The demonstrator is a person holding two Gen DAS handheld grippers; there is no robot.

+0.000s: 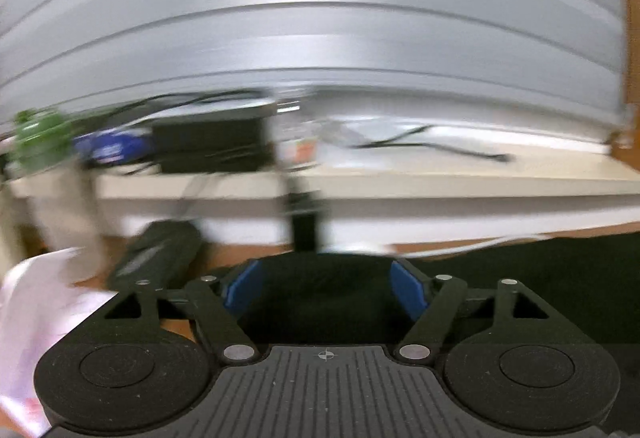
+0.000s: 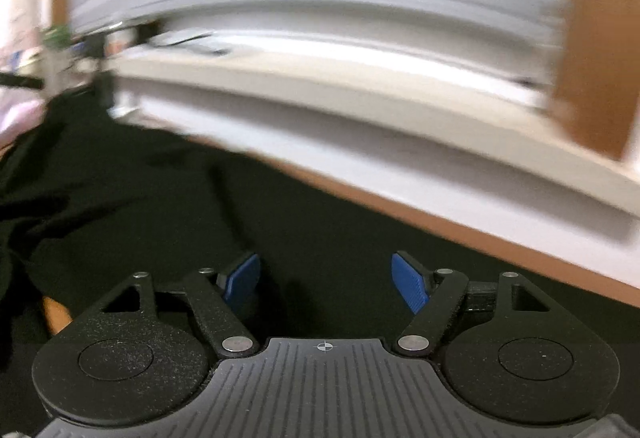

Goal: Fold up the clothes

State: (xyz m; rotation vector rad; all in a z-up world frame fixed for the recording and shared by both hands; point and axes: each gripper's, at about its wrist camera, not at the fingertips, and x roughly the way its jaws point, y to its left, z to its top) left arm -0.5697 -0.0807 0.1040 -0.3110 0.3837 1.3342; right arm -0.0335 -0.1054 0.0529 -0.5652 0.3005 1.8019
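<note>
A black garment lies spread over the wooden table, filling the lower half of the right wrist view, creased at the left. Its edge also runs along the lower right of the left wrist view. My left gripper is open, blue pads wide apart, with black cloth lying low between them, not pinched. My right gripper is open too, hovering just over the flat black cloth, nothing between its pads. Both views are motion-blurred.
A pale pink-white cloth lies at the left. Behind runs a cream shelf with a black box, cables and a green plant. A dark flat device rests on the wooden table. Grey blinds fill the background.
</note>
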